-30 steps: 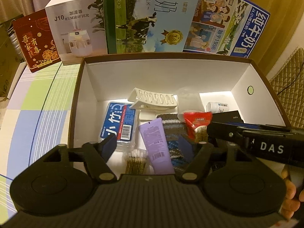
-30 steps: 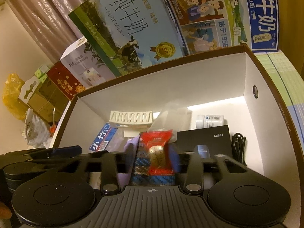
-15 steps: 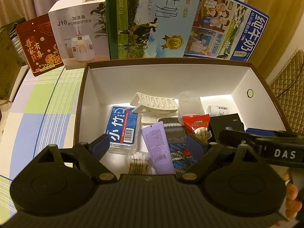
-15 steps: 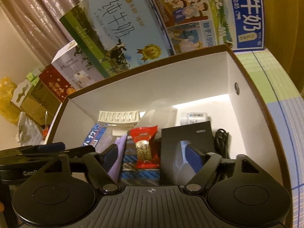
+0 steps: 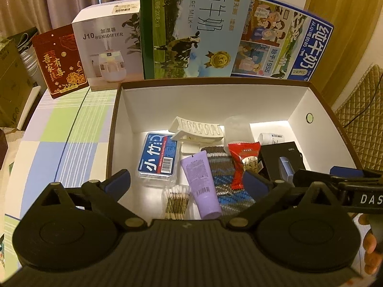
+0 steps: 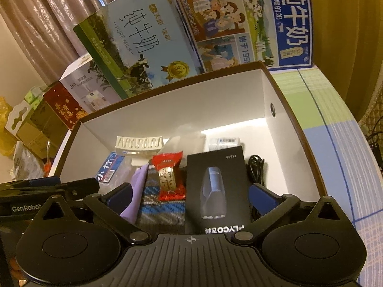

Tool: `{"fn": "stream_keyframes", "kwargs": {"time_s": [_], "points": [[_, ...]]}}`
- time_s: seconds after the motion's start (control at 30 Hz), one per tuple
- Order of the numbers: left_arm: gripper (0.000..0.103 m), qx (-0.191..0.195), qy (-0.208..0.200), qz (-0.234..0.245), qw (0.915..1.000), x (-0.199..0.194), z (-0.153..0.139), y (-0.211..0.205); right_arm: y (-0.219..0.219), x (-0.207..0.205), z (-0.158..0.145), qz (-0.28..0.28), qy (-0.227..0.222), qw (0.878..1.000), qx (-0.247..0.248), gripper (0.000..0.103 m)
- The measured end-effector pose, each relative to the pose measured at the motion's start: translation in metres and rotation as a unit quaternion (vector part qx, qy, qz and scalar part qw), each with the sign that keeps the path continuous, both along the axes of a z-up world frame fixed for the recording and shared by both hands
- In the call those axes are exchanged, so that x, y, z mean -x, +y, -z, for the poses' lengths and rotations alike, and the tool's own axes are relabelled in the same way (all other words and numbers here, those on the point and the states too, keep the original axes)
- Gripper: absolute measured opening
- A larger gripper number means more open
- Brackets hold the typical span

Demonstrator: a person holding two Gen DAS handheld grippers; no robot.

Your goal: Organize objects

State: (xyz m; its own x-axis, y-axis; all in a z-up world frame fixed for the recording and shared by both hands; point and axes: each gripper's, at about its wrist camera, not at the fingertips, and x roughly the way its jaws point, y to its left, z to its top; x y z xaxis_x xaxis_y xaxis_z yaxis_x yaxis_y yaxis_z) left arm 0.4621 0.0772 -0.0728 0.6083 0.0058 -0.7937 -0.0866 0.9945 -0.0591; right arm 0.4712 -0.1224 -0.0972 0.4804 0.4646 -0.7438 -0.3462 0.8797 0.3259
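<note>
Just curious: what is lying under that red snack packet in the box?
The red snack packet rests on a striped knitted sock, beside the black box. Whatever lies beneath the sock is covered.

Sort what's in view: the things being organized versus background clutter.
Job:
storage box
hair claw clip
purple tube
knitted sock
red snack packet
black shaver box
cotton swabs

Lying about:
humidifier box
two milk cartons
red gift box

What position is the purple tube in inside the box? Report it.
Lying flat. The purple tube rests on the box floor, cap end toward the camera, beside the knitted sock. Neither gripper touches it.
</note>
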Motion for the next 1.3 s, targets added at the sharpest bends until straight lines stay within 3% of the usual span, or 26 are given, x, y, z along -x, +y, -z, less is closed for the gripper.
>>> {"fn": "stream_keyframes", "kwargs": {"time_s": [0.5, 1.1, 1.3], "points": [[0.1, 0.003, -0.023, 0.017, 0.9996, 0.04, -0.021, -0.004, -0.011, 0.044, -0.022, 0.021, -0.018, 1.0, 0.013, 0.101], [0.102, -0.019, -0.061, 0.051, 0.9966, 0.118, -0.05, -0.004, -0.023, 0.126, -0.052, 0.053, -0.057, 0.997, 0.014, 0.101], [0.102, -0.009, -0.068, 0.049, 0.9964, 0.151, -0.06, -0.002, -0.029, 0.151, -0.064, 0.05, -0.069, 0.996, 0.02, 0.101]]}}
